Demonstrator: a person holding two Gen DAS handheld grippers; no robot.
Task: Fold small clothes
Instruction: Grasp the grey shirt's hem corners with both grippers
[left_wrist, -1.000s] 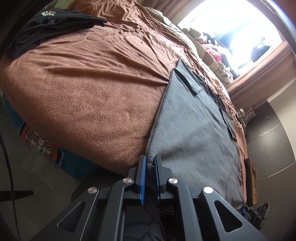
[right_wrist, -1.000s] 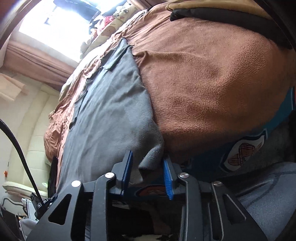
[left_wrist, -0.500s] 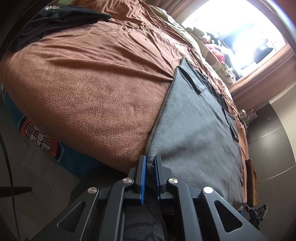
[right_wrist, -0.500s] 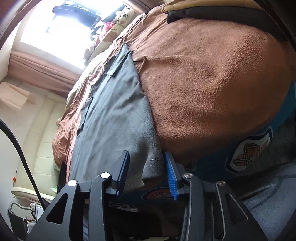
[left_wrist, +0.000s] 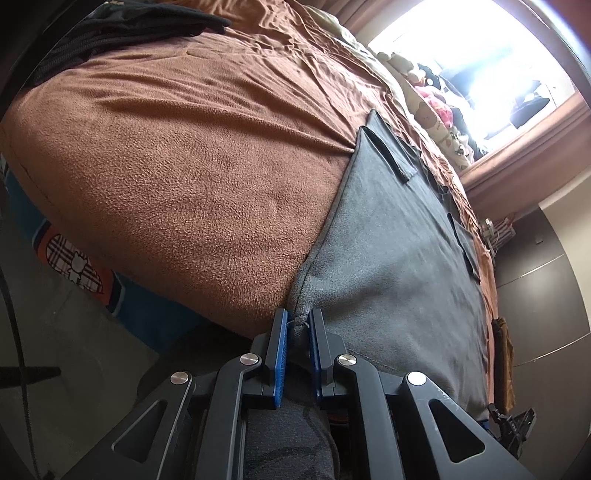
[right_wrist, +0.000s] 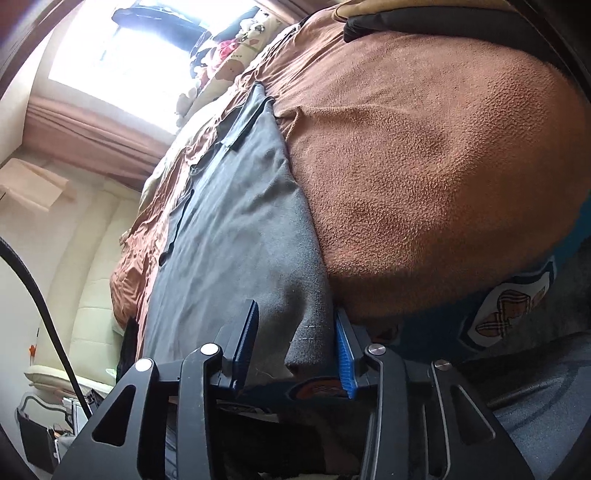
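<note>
since a second ago the right gripper (right_wrist: 295, 341) has been opening, then closing a little around the grey garment (left_wrist: 399, 258), not yet pinching; the left gripper (left_wrist: 297, 334) is staying clamped on its hem corner at the bed's (left_wrist: 184, 166) near edge. next, the right must pinch before lifting both corners to fold.

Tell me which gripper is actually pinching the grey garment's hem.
The left gripper, jaws nearly shut on the grey garment; the right gripper stands wider, cloth loose between.
</note>
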